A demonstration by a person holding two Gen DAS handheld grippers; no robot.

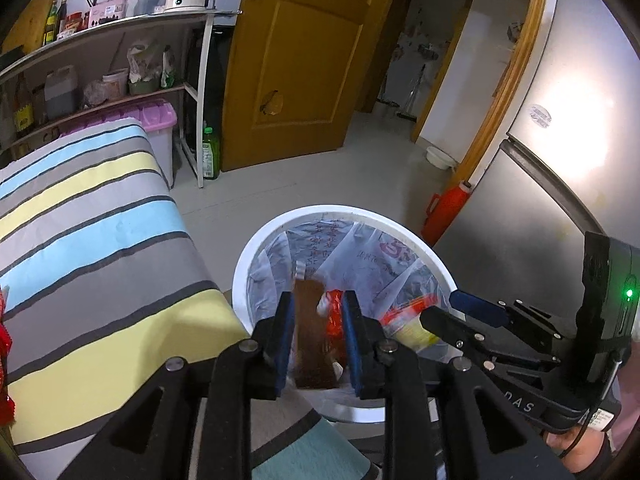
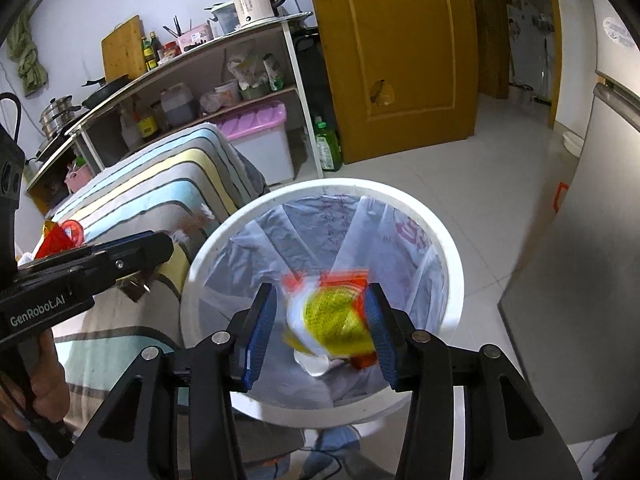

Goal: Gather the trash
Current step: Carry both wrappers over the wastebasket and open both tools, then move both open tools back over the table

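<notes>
Both grippers held over the white trash bin (image 2: 448, 240), lined with a thin printed plastic bag (image 2: 304, 240), because that is where the rubbish belongs

Left gripper (image 1: 314, 336) poised above the near side of the bin, jaws parted with a brown wrapper (image 1: 314, 344) between the blue pads (image 1: 350, 344); blurred, so apparently dropping free rather than pinched, though contact with a pad cannot be ruled out. Next to it, between the same pads, a scrap of red wrapper (image 1: 334, 320) with a white bit, lying either in the gap or lower in the bag: cannot tell which

Right gripper (image 2: 320, 332) centred over the bin mouth, jaws spread wide, a yellow, red and white snack packet (image 2: 332, 320) smeared by motion between them and touching neither pad clearly; judged to be falling into the liner. In the left view the same packet (image 1: 408, 320) seen low in the bin just under the right gripper's fingertips

Placed so high and so central probably to keep light wrappers from drifting past the rim onto the floor

Beside the bin, the desk under a striped cloth (image 1: 92, 240), with more red packaging (image 2: 60, 238) lying at its far end, well apart from the bin. Likely the next pieces to fetch, so the job looks only partly done
</notes>
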